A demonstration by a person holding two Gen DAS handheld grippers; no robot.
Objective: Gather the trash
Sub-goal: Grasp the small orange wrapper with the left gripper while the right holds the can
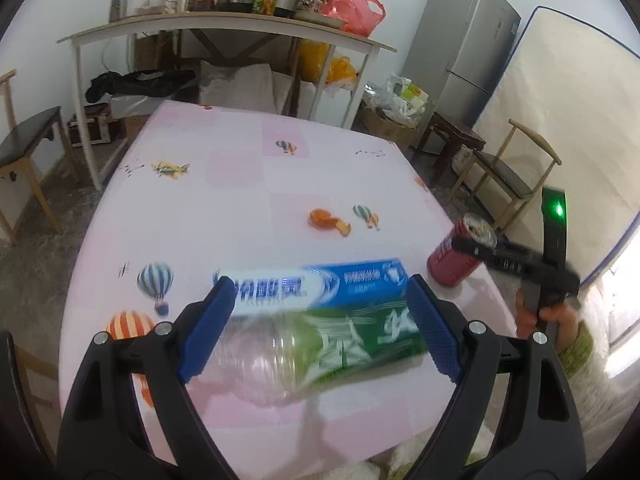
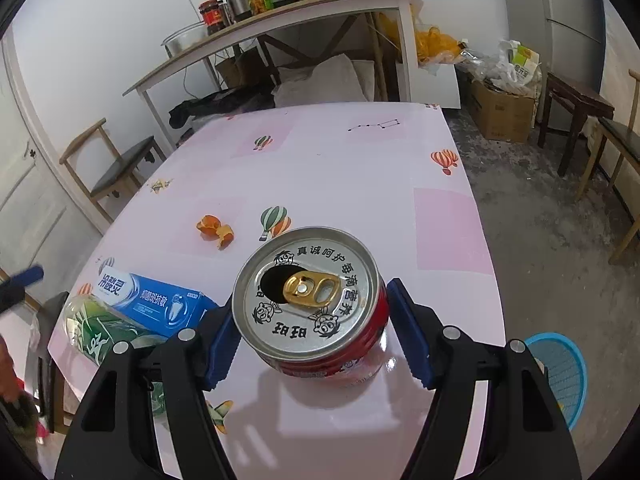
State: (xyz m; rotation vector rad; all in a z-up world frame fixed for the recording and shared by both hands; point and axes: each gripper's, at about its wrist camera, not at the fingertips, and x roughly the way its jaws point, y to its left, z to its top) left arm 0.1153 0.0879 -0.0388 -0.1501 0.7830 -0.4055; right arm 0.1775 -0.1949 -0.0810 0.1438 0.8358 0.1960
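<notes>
A clear plastic bottle with a green label (image 1: 340, 348) lies on its side on the pink table (image 1: 248, 184), blurred, between the fingers of my open left gripper (image 1: 320, 324). A blue and white toothpaste box (image 1: 316, 286) lies just behind it. An opened red can (image 2: 316, 308) stands upright between the fingers of my right gripper (image 2: 316, 332), which close in on its sides without a visible firm grip. The can (image 1: 460, 252) and the right gripper show at the right in the left wrist view. Orange peel (image 1: 330, 220) lies mid-table; it also shows in the right wrist view (image 2: 216, 230).
A blue mesh basket (image 2: 564, 372) stands on the floor right of the table. Chairs (image 1: 508, 176) stand on both sides. A cluttered side table (image 1: 224, 28), a fridge (image 1: 460, 52) and a cardboard box (image 2: 500, 114) stand behind.
</notes>
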